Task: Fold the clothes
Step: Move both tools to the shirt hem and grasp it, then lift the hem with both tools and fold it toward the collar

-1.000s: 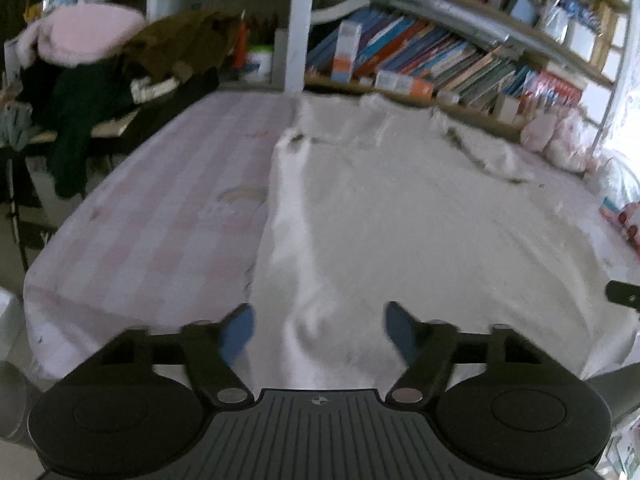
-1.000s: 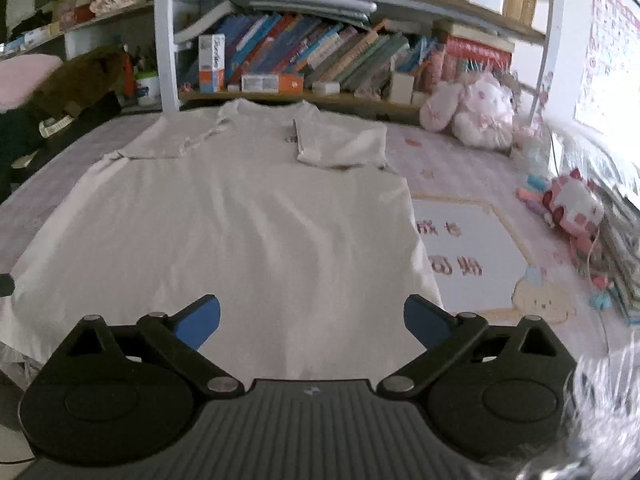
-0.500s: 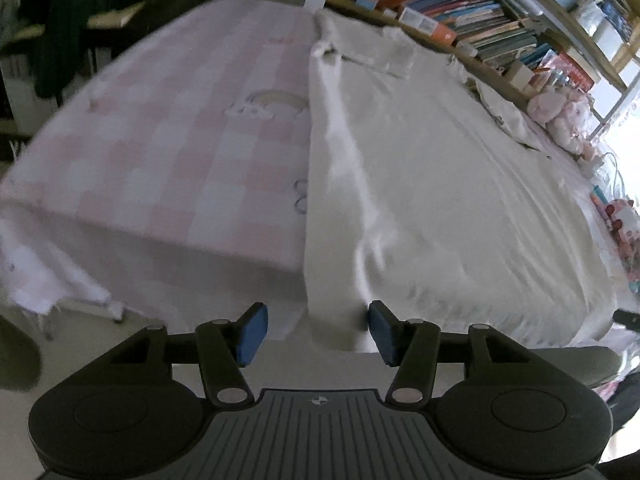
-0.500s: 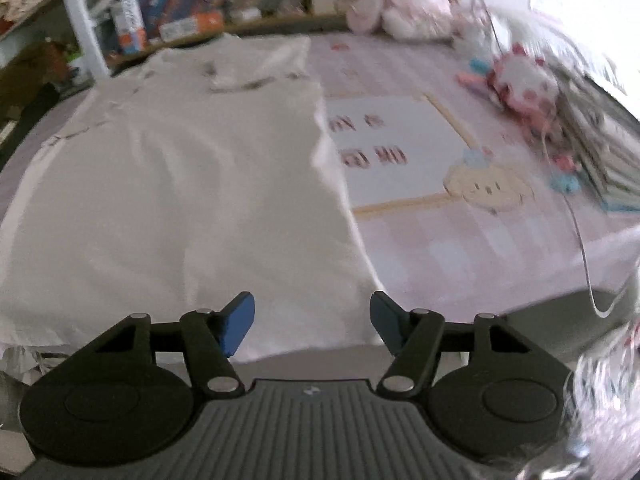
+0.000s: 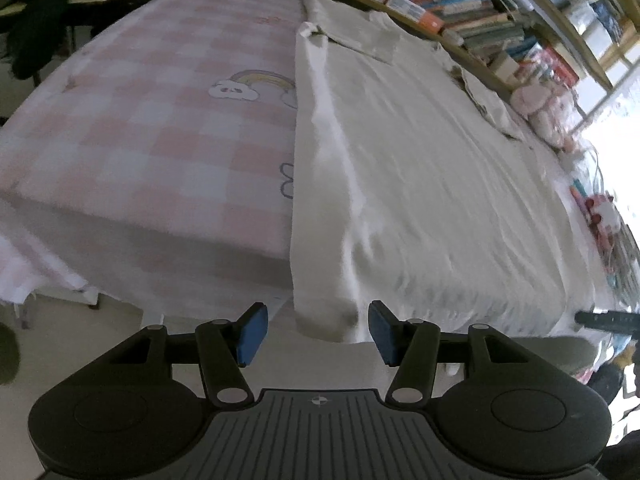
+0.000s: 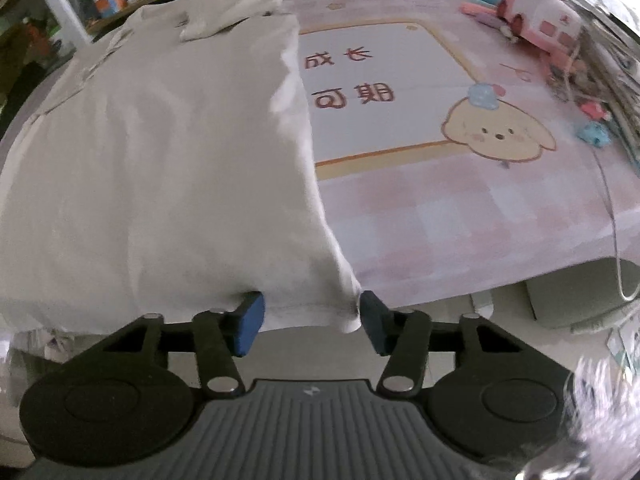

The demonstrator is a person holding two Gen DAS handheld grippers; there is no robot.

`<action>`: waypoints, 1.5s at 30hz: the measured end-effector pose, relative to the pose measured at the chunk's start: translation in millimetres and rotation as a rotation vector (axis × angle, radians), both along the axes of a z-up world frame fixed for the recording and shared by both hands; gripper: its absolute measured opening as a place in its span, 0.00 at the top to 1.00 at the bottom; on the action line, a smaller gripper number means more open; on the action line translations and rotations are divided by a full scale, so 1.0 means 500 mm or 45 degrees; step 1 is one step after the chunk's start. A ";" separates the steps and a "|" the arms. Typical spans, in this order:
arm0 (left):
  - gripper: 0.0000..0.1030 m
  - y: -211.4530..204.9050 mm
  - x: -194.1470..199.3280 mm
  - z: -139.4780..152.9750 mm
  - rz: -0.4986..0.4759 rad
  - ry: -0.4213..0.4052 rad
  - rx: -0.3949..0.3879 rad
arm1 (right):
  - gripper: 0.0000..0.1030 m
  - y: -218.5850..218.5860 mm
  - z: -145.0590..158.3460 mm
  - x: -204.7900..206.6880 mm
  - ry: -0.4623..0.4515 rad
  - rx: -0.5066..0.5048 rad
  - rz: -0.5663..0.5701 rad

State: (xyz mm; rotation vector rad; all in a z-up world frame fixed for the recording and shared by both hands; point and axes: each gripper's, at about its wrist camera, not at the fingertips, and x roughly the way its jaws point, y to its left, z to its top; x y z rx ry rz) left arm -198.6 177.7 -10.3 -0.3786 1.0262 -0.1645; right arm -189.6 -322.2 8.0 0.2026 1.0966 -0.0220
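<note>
A white short-sleeved shirt [image 5: 420, 168] lies spread flat on a table with a pink checked cloth [image 5: 152, 128], collar far, hem hanging over the near edge. My left gripper [image 5: 316, 332] is open, its blue pads either side of the hem's left corner. In the right wrist view the shirt [image 6: 168, 160] fills the left half. My right gripper [image 6: 312, 322] is open with the hem's right corner between its pads; the left pad [image 6: 250, 322] touches the cloth.
A bookshelf [image 5: 460, 4] runs behind the table. Plush toys [image 5: 540, 108] and small pink toys [image 6: 536, 12] sit at the right side. A printed puppy mat [image 6: 400, 92] lies right of the shirt. Dark clothes are piled far left.
Both grippers have dropped and pulled back to the table's near edge, now at the shirt's hem corners. Both have narrowed their opening compared with a second ago.
</note>
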 end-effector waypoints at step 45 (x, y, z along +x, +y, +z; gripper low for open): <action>0.92 0.080 -0.140 0.015 -0.183 0.227 -0.488 | 0.93 -0.092 0.081 -0.206 0.347 0.509 0.063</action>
